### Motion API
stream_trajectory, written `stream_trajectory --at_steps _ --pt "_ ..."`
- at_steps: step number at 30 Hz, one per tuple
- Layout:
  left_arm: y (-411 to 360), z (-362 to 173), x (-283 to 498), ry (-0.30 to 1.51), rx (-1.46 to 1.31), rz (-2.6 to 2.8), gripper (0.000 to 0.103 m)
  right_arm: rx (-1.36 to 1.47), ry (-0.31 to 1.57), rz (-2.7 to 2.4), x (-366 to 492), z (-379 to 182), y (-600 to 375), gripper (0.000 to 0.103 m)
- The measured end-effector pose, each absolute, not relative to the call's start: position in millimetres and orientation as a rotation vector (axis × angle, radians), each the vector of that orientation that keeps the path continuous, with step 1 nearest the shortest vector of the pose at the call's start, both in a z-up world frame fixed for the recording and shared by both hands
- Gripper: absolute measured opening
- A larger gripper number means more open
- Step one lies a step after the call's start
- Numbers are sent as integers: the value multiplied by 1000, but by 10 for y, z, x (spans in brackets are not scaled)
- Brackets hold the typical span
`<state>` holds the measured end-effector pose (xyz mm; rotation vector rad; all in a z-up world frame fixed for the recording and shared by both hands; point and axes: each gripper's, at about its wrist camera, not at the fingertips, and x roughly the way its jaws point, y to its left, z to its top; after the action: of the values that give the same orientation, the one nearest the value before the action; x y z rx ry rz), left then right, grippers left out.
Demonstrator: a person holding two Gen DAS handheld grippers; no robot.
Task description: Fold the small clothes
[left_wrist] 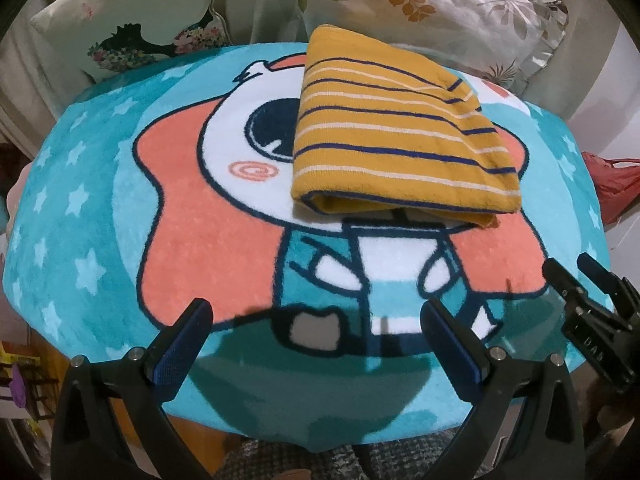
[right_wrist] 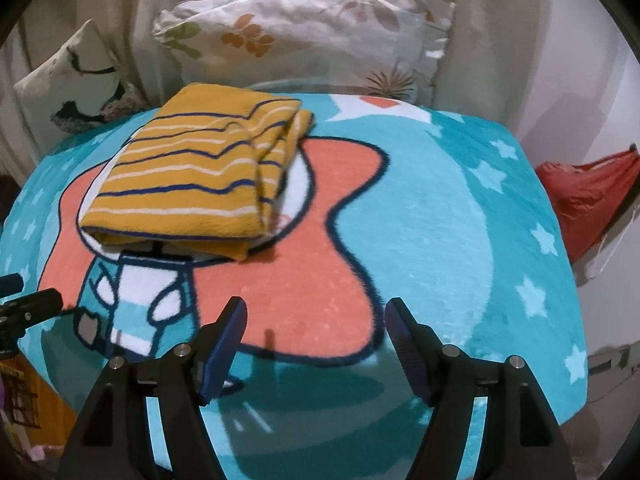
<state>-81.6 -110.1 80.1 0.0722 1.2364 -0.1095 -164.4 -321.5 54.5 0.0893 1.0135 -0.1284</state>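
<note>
Left wrist view, left to right: cushion with dark floral print at back left, leaning against a pale sofa back. Teal cartoon blanket with white stars and a pink-and-white character covers the work surface. Left gripper at the bottom, jaws wide apart, nothing between them, just blanket below. Fingers have blue pads. Folded yellow striped garment lies flat on the blanket, centre to right of centre, far side from the gripper, well apart from it. Navy and white stripes, fold edge faces the camera. A second cushion, white with a leaf print, sits behind the garment. The right gripper pokes in at the right edge, jaws parted, empty. A red bag sits beyond the blanket at far right.

Right wrist view, left to right: tips of the left gripper at the left edge, over the blanket. Floral cushion at back left. The garment sits in the upper left on the blanket, a layered folded edge along its right side, touching neither gripper. Leaf-print cushion behind. Right gripper at bottom centre, jaws standing apart, nothing held, pink patch of blanket between the fingers. Red bag at far right, off the blanket.
</note>
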Motion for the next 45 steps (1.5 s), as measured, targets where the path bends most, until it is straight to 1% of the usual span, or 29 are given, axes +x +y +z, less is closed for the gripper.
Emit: stream_trajectory --at_steps 10,30,45 --pt "-1162 732 -802 1257 5 -161 103 24 1019 -113 -1641 536 -3112 76" --pt "-1285 518 -751 1333 12 -177 103 31 1028 -143 -1646 446 -3220 77" --pt "-1141 508 -686 1340 -45 -127 103 -7 1021 -87 -1528 434 -3052 79"
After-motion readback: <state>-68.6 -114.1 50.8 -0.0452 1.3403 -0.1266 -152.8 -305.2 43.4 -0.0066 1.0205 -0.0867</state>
